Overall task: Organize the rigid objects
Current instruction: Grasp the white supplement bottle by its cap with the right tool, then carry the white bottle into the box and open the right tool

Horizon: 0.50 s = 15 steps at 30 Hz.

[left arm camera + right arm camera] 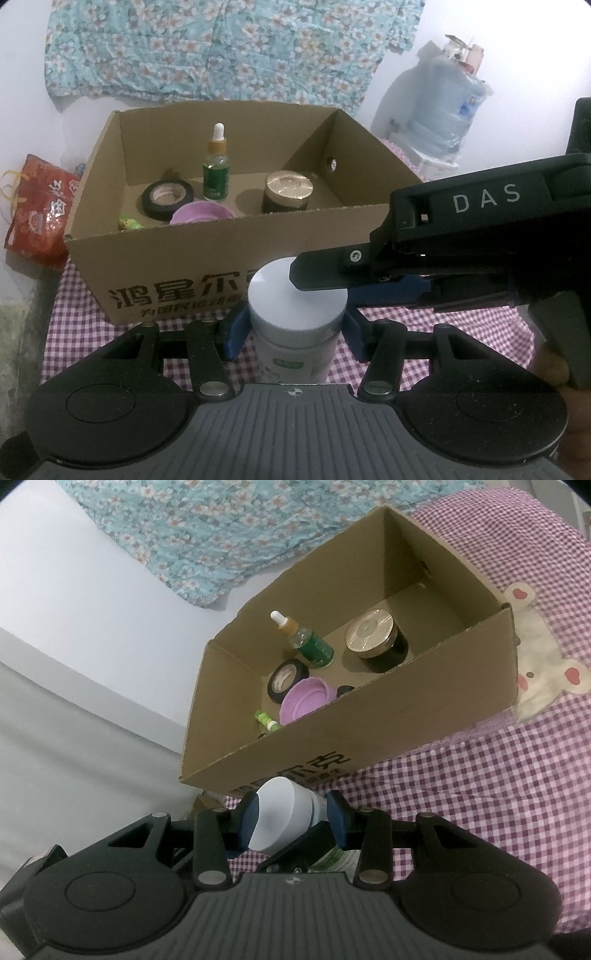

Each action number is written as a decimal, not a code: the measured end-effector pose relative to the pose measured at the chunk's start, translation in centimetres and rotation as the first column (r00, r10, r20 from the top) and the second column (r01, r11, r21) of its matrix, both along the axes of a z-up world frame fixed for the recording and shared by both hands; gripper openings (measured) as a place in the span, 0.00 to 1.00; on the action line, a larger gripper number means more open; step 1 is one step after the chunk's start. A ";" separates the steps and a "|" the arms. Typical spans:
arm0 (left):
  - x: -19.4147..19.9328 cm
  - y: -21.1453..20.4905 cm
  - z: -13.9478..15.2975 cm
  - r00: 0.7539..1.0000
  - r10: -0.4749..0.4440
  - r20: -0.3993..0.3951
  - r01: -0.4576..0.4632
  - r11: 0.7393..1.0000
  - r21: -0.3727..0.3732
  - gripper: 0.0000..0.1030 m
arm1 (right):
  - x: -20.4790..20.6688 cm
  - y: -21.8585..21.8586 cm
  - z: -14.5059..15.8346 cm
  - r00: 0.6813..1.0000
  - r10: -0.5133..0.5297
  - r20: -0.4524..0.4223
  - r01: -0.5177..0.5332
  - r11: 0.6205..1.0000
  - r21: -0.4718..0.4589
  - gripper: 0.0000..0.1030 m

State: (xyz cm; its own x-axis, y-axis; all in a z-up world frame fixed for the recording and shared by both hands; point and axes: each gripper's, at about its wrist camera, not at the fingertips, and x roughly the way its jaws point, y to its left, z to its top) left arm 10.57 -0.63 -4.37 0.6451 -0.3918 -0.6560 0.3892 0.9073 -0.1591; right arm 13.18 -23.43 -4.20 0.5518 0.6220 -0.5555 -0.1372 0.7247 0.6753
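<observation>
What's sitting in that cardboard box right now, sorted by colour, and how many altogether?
Inside the cardboard box:
Green: 2, the dropper bottle and a small green tube
Black: 2, the tape roll and the gold-lidded dark jar
Purple: 1, the lid
Total: 5, not counting a small dark thing partly hidden by the wall.

checked cloth (443,325) under all; floral fabric (221,48) on wall; red bag (40,214) left; water jug (447,107) right.

Dim, bluish indoor light falls softly from above, leaving faint shadows inside the cardboard box (229,254) and a small glint on the gold jar lid (289,184), while both fisheye views look grainy, bend hard and darken at the corners
</observation>
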 end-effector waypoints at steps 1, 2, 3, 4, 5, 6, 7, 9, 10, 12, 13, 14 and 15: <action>0.0 0.0 0.1 1.000 0.000 0.001 0.000 1.000 0.000 0.51 | 0.0 0.0 0.0 1.000 0.001 0.001 -0.001 1.000 0.000 0.42; -0.1 0.0 0.1 1.000 0.002 0.003 -0.002 1.000 0.001 0.51 | 0.0 0.0 0.1 1.000 0.002 0.002 -0.002 1.000 0.000 0.42; -0.1 0.0 0.2 1.000 0.003 0.004 -0.003 1.000 0.001 0.51 | -0.1 0.1 0.1 1.000 0.002 0.003 -0.002 1.000 -0.001 0.42; -0.2 0.1 0.2 1.000 0.003 0.006 -0.003 1.000 0.001 0.51 | -0.1 0.1 0.2 1.000 0.003 0.005 -0.003 1.000 -0.001 0.42; -0.3 0.1 0.3 1.000 0.003 0.008 -0.003 1.000 0.001 0.51 | -0.2 0.1 0.3 1.000 0.004 0.007 -0.004 1.000 -0.001 0.42; -0.4 0.1 0.4 1.000 0.004 0.011 -0.004 1.000 0.001 0.51 | -0.2 0.1 0.3 1.000 0.004 0.009 -0.004 1.000 -0.002 0.42; -0.4 0.2 0.5 1.000 0.004 0.013 -0.004 1.000 0.001 0.51 | -0.3 0.2 0.4 1.000 0.005 0.012 -0.005 1.000 -0.002 0.42; -0.6 0.2 0.7 1.000 0.004 0.018 -0.004 1.000 0.002 0.51 | -0.4 0.1 0.6 1.000 0.007 0.018 -0.007 1.000 -0.003 0.42; -0.7 0.2 0.8 1.000 0.005 0.021 -0.005 1.000 0.003 0.51 | -0.4 0.1 0.7 1.000 0.007 0.020 -0.007 1.000 -0.003 0.42; -0.9 0.2 1.0 1.000 0.006 0.027 -0.006 1.000 0.004 0.51 | -0.6 0.1 0.9 1.000 0.007 0.025 -0.007 1.000 -0.002 0.42; -1.0 0.2 1.2 1.000 0.006 0.030 -0.006 1.000 0.004 0.51 | -0.8 0.1 1.1 1.000 0.007 0.028 -0.007 1.000 -0.001 0.42; -1.2 0.2 1.3 0.999 0.006 0.034 -0.007 1.000 0.005 0.51 | -0.9 0.0 1.2 0.999 0.009 0.031 -0.009 1.000 -0.001 0.42; -1.3 0.1 1.6 0.999 0.007 0.040 -0.007 1.000 0.006 0.51 | -1.0 0.0 1.4 0.999 0.010 0.035 -0.010 1.000 0.000 0.42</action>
State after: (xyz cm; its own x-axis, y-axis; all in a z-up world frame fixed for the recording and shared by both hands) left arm 9.25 -0.48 -2.77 0.6736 -0.3831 -0.6320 0.3884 0.9111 -0.1382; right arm 12.20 -23.47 -2.81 0.5646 0.6277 -0.5359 -0.1682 0.7232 0.6698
